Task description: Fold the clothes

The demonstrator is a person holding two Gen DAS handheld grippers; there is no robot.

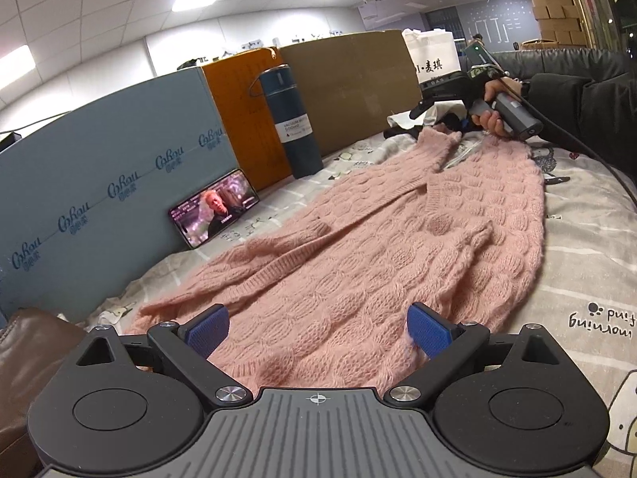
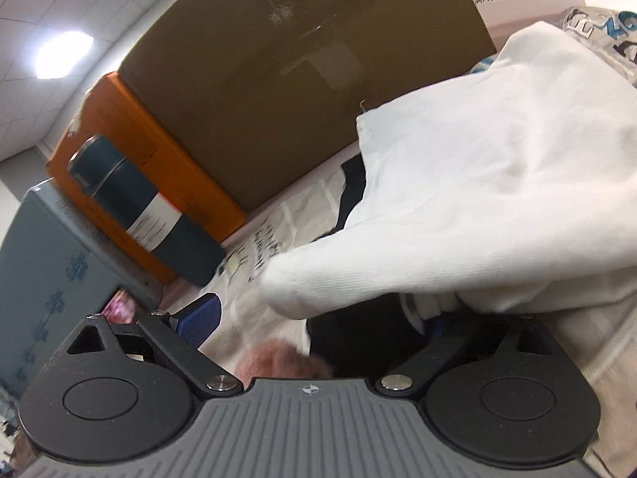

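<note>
Over the near hem of the pink sweater (image 1: 358,247), the left gripper (image 1: 318,328) hovers with jaws spread wide, holding nothing; the knit stretches toward one o'clock across the printed bedsheet (image 1: 589,239), where the right gripper (image 2: 318,318), also agape, noses into white clothing (image 2: 497,199)

sweater (image 1: 398,247): we see pink, in a bubbly cable knit
bedsheet (image 1: 589,247): we see pale grey with white grid lines and black cartoon lettering
flask (image 1: 294,119): dark teal, white label
boxes: we count blue-grey (image 1: 99,183), orange (image 1: 247,111), brown (image 1: 350,83)
shirt (image 2: 497,207): plain white
fingers (image 1: 428,328): blue pads
</note>
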